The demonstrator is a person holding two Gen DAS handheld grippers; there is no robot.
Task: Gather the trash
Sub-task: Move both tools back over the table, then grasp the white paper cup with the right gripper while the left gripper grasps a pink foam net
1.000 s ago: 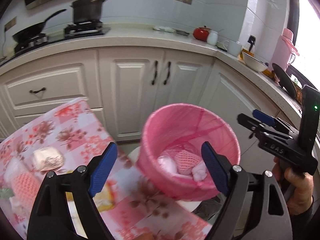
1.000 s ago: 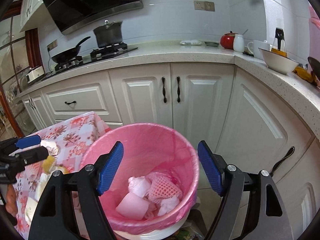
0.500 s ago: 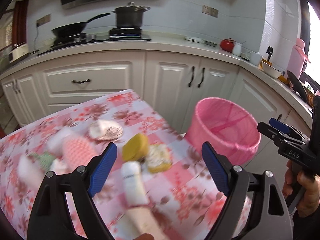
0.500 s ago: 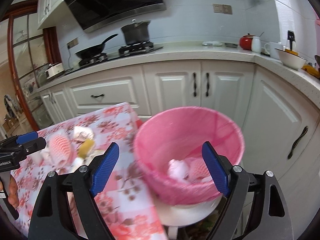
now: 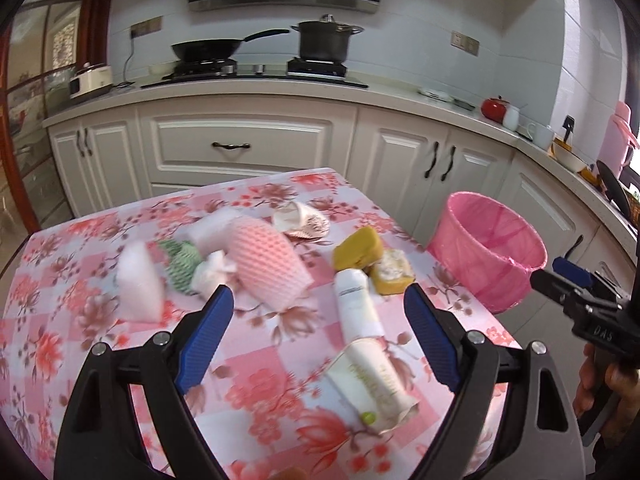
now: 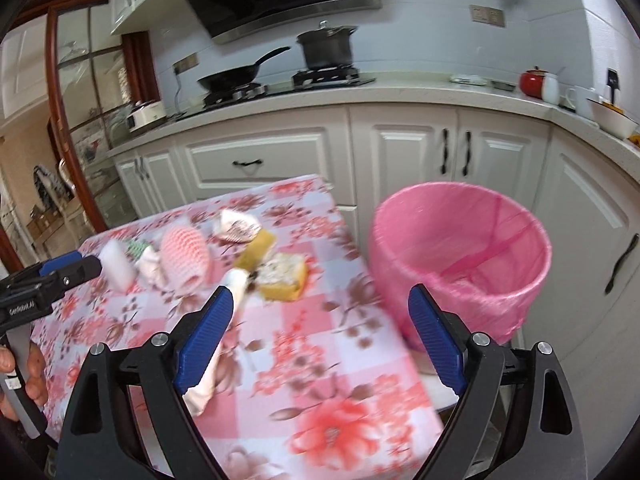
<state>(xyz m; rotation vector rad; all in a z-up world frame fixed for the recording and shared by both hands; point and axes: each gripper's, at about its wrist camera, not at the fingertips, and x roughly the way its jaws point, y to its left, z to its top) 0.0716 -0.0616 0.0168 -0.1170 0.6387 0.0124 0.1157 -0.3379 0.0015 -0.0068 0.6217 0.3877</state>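
Several bits of trash (image 5: 264, 264) sit mid-frame on the floral table (image 5: 60, 272), pink bin (image 5: 492, 256) at right. Left gripper (image 5: 318, 334) wide open, empty; right gripper (image 6: 320, 330) jaws just been opening, nothing btwn them.

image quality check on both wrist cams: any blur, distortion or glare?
Left wrist: the trash on the table is motion-smeared, worst at the pink foam net; the cabinets behind stay fairly sharp.
Right wrist: heavier smear across the tablecloth and the pink bin.
Both: strong fisheye bowing and dark corner vignette; window glare at the left view's right edge.
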